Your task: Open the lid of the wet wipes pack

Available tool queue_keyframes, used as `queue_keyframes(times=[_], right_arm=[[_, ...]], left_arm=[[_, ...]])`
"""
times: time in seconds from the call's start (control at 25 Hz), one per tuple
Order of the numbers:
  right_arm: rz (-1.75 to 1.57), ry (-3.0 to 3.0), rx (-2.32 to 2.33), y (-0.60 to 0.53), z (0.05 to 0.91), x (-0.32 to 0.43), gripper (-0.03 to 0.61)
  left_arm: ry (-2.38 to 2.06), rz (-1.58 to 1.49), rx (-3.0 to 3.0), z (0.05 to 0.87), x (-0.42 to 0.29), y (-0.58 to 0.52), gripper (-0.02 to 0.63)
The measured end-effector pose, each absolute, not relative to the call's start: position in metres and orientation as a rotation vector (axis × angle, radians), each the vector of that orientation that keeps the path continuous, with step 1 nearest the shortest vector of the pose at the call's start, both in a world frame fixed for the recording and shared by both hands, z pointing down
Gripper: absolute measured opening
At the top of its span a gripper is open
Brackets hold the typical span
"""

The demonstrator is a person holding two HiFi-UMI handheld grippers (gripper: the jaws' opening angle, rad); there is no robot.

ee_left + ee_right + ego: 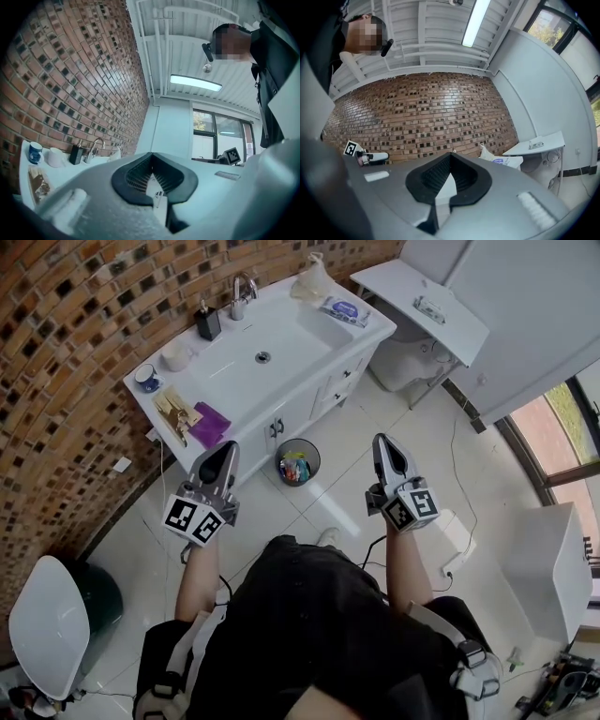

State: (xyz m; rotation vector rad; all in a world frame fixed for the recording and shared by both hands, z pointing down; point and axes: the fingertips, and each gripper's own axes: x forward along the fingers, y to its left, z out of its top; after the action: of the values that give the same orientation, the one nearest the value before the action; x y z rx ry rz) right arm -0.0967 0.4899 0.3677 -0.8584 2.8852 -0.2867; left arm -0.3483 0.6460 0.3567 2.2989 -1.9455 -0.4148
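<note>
Wet wipes pack [344,308] on vanity [323,390] corner beside bag [312,279]; bin [298,461] below; left tool [227,448], right tool [384,442] pressed together, empty.

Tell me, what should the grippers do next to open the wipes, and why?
Probably step closer and reach the right gripper toward the wet wipes pack. It lies at the sink counter's right end; that gripper and the left gripper are well short of it, jaws shut and empty.

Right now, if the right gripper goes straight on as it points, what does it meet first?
Likely the white vanity, left of the wet wipes pack; depth is unclear, and nothing nearer shows.
</note>
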Motion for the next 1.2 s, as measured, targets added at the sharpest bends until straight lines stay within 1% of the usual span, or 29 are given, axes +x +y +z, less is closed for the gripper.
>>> queue_keyframes(times=[0.4, 0.6, 0.92, 1.2], right_arm=[[-0.318, 2.787, -0.951, 0.432, 0.367, -0.036, 0.005], [-0.279, 2.784, -0.995, 0.411, 0.370, -0.006, 0.005], [-0.325, 2.675, -1.161, 0.382, 0.381, 0.067, 0.005], [-0.315, 2.606, -1.294, 0.369, 0.381, 0.145, 0.005]], left_arm=[[-1.849, -0.377, 2.383, 0.354, -0.288, 0.570, -0.002], [-1.817, -0.351, 2.414, 0.353, -0.270, 0.539, -0.002], [-1.712, -0.311, 2.460, 0.364, -0.223, 0.489, -0.002], [-1.606, -0.320, 2.538, 0.356, -0.161, 0.449, -0.002]])
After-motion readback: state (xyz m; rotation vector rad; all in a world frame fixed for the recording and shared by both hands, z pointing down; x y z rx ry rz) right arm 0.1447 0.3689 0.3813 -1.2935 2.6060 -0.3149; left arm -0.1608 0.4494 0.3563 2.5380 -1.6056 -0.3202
